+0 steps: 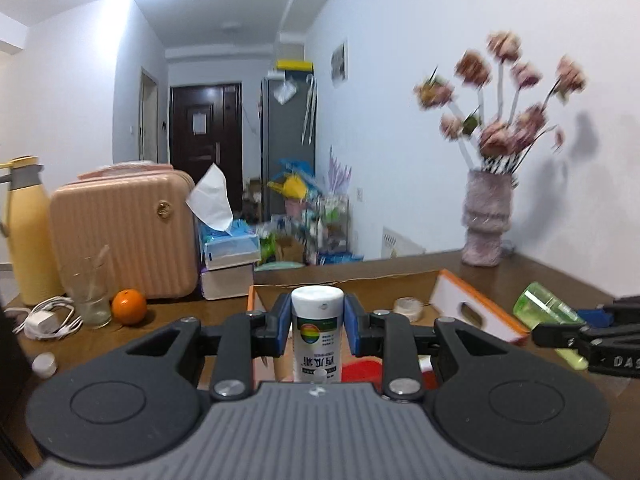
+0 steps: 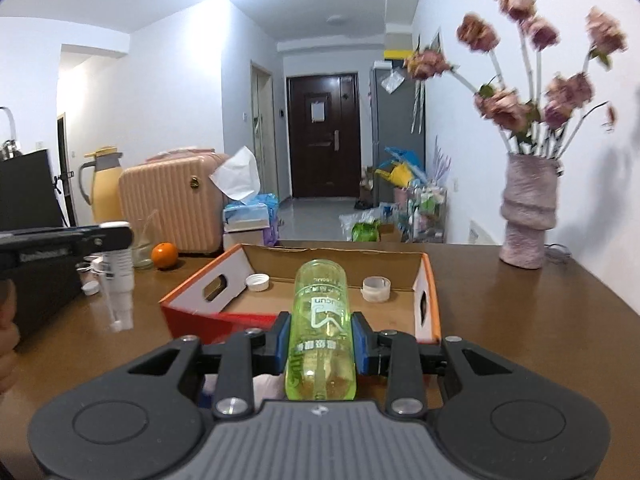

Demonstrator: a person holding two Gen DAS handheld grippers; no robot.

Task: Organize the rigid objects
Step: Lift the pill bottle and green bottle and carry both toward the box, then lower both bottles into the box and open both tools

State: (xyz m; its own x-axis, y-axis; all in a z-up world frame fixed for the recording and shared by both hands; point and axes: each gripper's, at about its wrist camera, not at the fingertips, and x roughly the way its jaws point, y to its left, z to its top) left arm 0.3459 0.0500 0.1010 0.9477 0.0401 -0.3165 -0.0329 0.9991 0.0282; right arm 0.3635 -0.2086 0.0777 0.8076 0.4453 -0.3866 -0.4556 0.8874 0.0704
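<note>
My left gripper (image 1: 317,326) is shut on a white bottle (image 1: 317,328) with a rainbow label, held upside down above the near edge of the open cardboard box (image 1: 360,282). The same bottle (image 2: 117,270) shows at the left of the right wrist view, nozzle down. My right gripper (image 2: 321,342) is shut on a green clear plastic bottle (image 2: 322,320), held lying along the fingers over the box's near wall (image 2: 208,322). In the left wrist view that green bottle (image 1: 548,312) sits at the right. Inside the box lie a white cap (image 2: 257,282) and a tape roll (image 2: 376,288).
On the brown table (image 2: 520,320) stand a pink flower vase (image 2: 528,216), a pink suitcase (image 1: 124,240), a yellow jug (image 1: 28,232), a glass (image 1: 90,292), an orange (image 1: 129,306), a tissue box (image 1: 228,244), a charger cable (image 1: 48,320) and a small white cap (image 1: 44,364).
</note>
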